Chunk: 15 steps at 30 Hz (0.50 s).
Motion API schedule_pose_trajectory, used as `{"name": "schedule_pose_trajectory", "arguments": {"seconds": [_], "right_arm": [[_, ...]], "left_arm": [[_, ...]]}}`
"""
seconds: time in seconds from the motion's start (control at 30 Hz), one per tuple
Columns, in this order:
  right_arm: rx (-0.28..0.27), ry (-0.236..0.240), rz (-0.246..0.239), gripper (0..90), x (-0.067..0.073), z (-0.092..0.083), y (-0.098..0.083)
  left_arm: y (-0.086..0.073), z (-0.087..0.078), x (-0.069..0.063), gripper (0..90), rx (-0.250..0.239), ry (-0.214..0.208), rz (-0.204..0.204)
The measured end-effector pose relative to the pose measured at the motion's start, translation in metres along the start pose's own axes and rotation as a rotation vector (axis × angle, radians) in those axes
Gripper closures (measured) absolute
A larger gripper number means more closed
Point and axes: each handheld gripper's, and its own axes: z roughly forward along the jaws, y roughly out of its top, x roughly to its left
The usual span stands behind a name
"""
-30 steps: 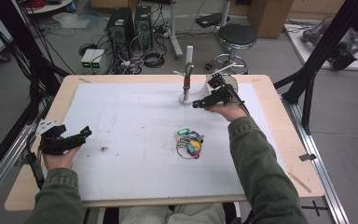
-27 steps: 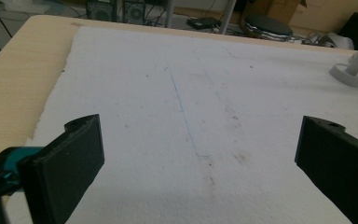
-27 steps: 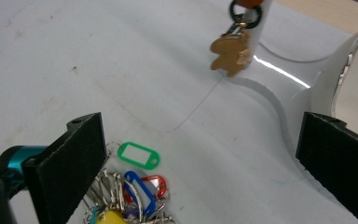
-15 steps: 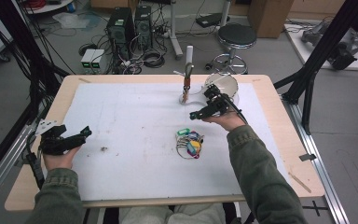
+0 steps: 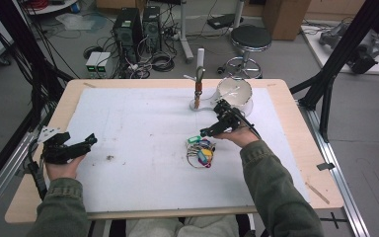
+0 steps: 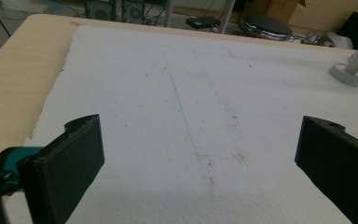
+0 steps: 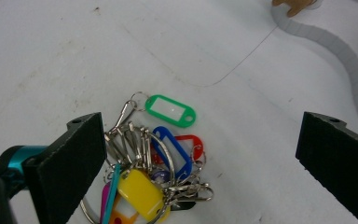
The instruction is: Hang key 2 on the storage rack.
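One bunch of key tags (image 5: 200,152) lay just right of centre in the high view, on the white mat (image 5: 138,128); in the right gripper view it ran from the green tag (image 7: 171,110) at mid-frame down to the yellow tag (image 7: 139,192) at the lower edge, with blue (image 7: 172,149) and red (image 7: 192,142) tags between, on metal rings. The right gripper (image 5: 212,131) hovered just above and right of it, jaws spread wide, holding nothing. The left gripper (image 5: 71,147), at the mat's left edge, was likewise wide open and empty. A white stand (image 5: 199,81) stood at upper centre.
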Motion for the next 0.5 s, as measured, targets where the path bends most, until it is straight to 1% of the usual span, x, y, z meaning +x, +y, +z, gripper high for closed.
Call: {"name": "schedule_pose_trajectory", "arguments": {"seconds": [0.07,0.1,0.13,0.17,0.27,0.3,0.33,0.4,0.47,0.5], "right_arm": [[0.009,0.01,-0.014,0.7,0.003,0.002,-0.003],[0.01,0.007,-0.019,0.7,0.004,0.003,-0.004],[0.014,0.016,-0.024,0.7,0.006,0.004,-0.005],[0.016,0.017,-0.021,0.7,0.007,0.004,-0.006],[0.026,0.027,-0.032,0.7,0.011,0.006,-0.009],[0.03,0.033,-0.026,0.7,0.013,0.007,-0.01],[0.031,0.04,-0.035,0.7,0.015,0.008,-0.011],[0.041,0.049,-0.035,0.7,0.019,0.008,-0.013],[0.045,0.053,-0.046,0.7,0.023,0.009,-0.015],[0.056,0.058,-0.053,0.7,0.026,0.01,-0.016]], "left_arm": [[0.0,0.0,0.0,1.7,-0.001,0.001,0.0],[0.0,0.0,0.0,1.7,0.0,0.001,0.0],[0.0,0.0,0.0,1.7,-0.001,0.002,0.001],[0.0,0.0,0.0,1.7,0.0,0.001,0.0],[0.0,0.0,0.0,1.7,0.0,0.001,0.001],[0.0,0.0,0.0,1.7,0.001,0.002,0.002],[0.0,0.0,0.0,1.7,0.001,0.002,0.001],[0.0,0.0,0.0,1.7,0.0,0.001,0.0],[0.0,0.0,0.0,1.7,0.0,0.002,0.001],[0.0,0.0,0.0,1.7,0.0,0.002,0.001]]}}
